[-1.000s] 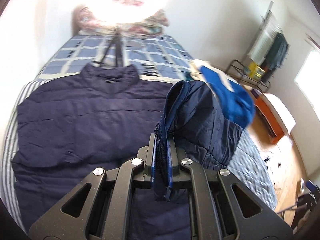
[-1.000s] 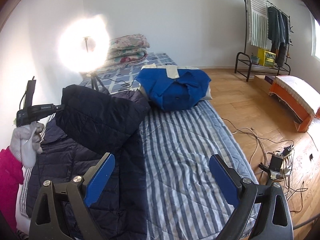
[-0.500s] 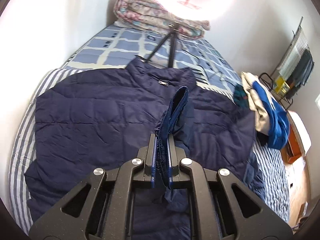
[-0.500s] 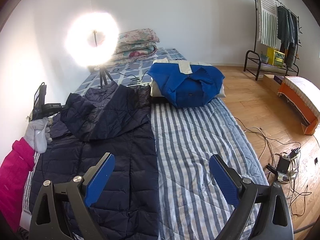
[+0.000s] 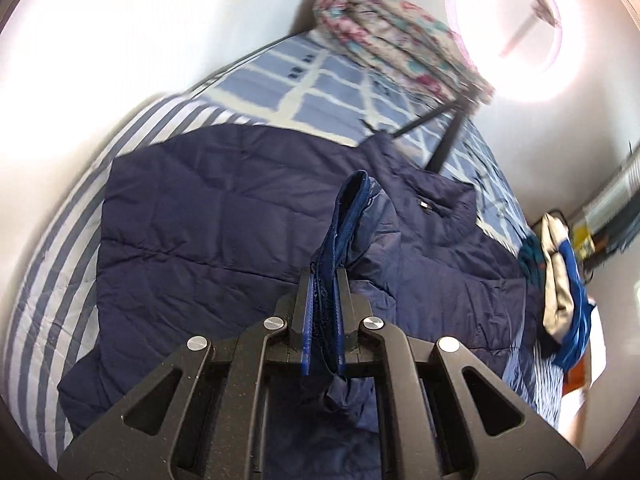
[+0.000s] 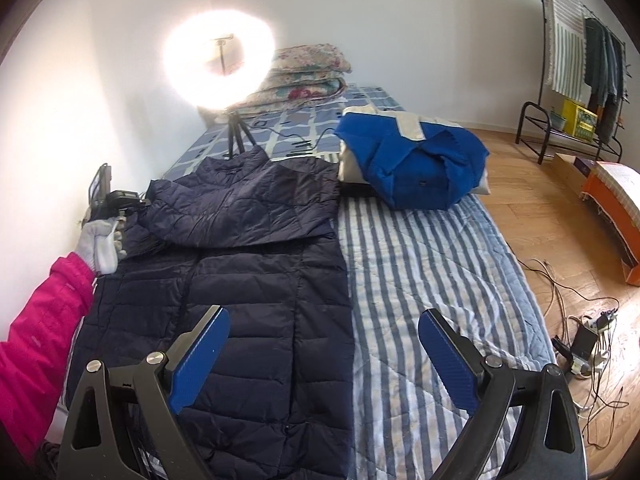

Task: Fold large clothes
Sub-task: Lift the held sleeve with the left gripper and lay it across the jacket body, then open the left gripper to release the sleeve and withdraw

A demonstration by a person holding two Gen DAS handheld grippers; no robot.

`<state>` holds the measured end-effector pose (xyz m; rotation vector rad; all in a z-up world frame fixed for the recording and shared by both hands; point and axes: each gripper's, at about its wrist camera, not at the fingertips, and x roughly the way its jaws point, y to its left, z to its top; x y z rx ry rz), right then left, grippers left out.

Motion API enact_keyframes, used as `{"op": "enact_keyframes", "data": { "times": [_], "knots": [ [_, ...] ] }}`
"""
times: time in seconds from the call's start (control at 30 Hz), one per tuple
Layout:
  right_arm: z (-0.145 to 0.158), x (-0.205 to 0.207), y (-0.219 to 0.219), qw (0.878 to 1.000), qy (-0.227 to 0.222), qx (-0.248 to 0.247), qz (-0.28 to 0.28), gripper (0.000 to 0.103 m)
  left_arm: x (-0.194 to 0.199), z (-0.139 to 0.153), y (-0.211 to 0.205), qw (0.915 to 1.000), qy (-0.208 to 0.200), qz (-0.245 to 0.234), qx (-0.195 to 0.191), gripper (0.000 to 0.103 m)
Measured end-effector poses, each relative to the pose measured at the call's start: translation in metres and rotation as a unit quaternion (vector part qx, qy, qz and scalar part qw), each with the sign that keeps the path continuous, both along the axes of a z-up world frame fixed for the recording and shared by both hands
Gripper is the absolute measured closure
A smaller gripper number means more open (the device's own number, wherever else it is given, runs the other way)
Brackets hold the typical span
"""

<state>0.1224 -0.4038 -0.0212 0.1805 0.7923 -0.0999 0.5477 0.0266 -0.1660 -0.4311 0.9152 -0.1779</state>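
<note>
Navy puffer jacket lies flat on the striped mattress, one sleeve pinched in the left gripper and folded across its chest. Right gripper hovers wide, empty. Next, likely: lay the sleeve down, release.

The left tool pinches a fold of the navy jacket, which lies spread on the striped bed. Far off sit floral quilts; a blue garment lies right.
</note>
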Motion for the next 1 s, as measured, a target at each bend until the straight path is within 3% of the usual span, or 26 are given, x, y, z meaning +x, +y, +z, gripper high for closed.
{"op": "enact_keyframes", "data": {
  "times": [0.27,0.43,0.67,1.0],
  "knots": [
    [-0.004,0.011,0.010,1.000,0.007,0.009,0.019,0.006,0.010,-0.027,0.009,0.9996,0.023,0.007,0.011,0.096],
    [-0.004,0.014,0.016,1.000,0.009,0.011,0.026,0.006,0.011,-0.040,0.004,0.9976,0.044,-0.002,0.052,0.096],
    [-0.005,0.017,0.022,0.999,0.011,0.008,0.032,0.006,0.008,-0.041,-0.009,0.9925,0.040,-0.017,0.115,0.096],
    [-0.004,0.018,0.023,0.999,0.010,0.003,0.031,0.006,0.003,-0.030,-0.003,0.9897,0.036,-0.011,0.138,0.095]
  ]
}}
